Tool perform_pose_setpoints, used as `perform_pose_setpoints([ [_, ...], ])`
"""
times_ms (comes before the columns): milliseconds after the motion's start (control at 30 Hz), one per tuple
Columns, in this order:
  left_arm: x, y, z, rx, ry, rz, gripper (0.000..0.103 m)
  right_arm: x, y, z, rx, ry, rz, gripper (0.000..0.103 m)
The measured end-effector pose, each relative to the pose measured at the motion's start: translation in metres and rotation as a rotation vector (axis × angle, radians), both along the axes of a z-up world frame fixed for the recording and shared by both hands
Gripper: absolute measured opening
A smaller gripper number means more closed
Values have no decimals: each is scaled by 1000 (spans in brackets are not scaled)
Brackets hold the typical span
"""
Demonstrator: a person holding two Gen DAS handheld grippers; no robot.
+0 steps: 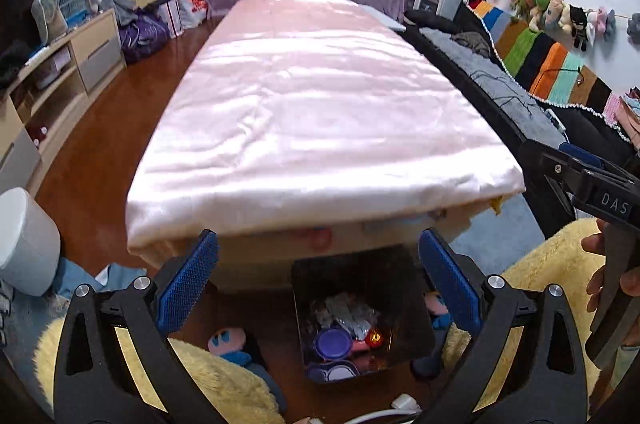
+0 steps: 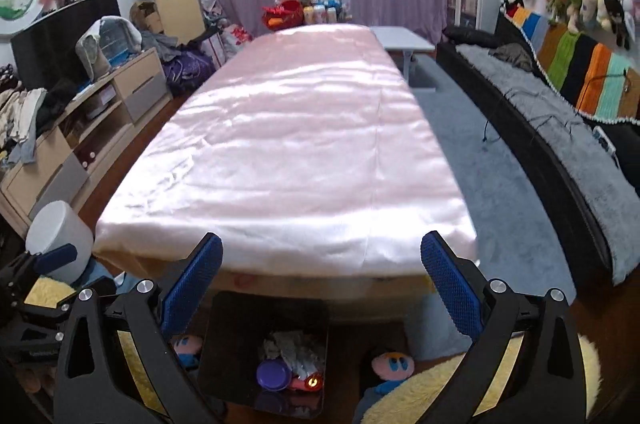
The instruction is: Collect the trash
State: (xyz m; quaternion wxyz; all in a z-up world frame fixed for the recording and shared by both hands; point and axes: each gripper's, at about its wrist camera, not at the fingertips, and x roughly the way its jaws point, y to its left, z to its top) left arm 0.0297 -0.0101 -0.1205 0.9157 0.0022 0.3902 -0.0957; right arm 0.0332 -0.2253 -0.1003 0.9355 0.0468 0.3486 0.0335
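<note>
Below both hand-held grippers, left [image 1: 318, 266] and right [image 2: 321, 269], jaws standing apart and empty, black bin [image 1: 362, 308] is sitting holding collected trash [image 1: 344, 328] beside cleared desk [image 1: 320, 104].

"DAS" on right gripper [image 1: 580, 180]

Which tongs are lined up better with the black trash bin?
Left, probably. The black bin sits centred between the open left tongs. For the open right tongs, the bin lies off to one side, partly hidden. Both are empty.
</note>
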Motion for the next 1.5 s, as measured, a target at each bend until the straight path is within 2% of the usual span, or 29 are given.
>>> perform_pose_setpoints([
  [167, -3, 2, 73, 24, -181, 9, 95, -6, -8, 60, -44, -144, -17, 100],
  [267, -4, 4, 108, 24, -260, 16, 95, -4, -7, 85, -71, -179, -2, 100],
  [367, -3, 5, 136, 2, -315, 36, 95, -1, -10, 106, -62, -215, -25, 100],
  [467, -4, 1, 153, 30, -347, 52, 95, -5, -10, 121, -62, -246, -35, 100],
  [567, -11, -4, 160, 70, -382, 78, 95, -16, -4, 130, -83, -276, -35, 100],
  [733, -29, -8, 162, 41, -398, 65, 95, -36, 10, 129, -96, -293, -29, 100],
  [933, -42, -5, 161, 64, -424, 81, 95, -47, 11, 128, -111, -304, -44, 100],
  [1500, -48, -1, 161, 2, -425, 77, 95, -60, 7, 130, -108, -326, -64, 100],
])
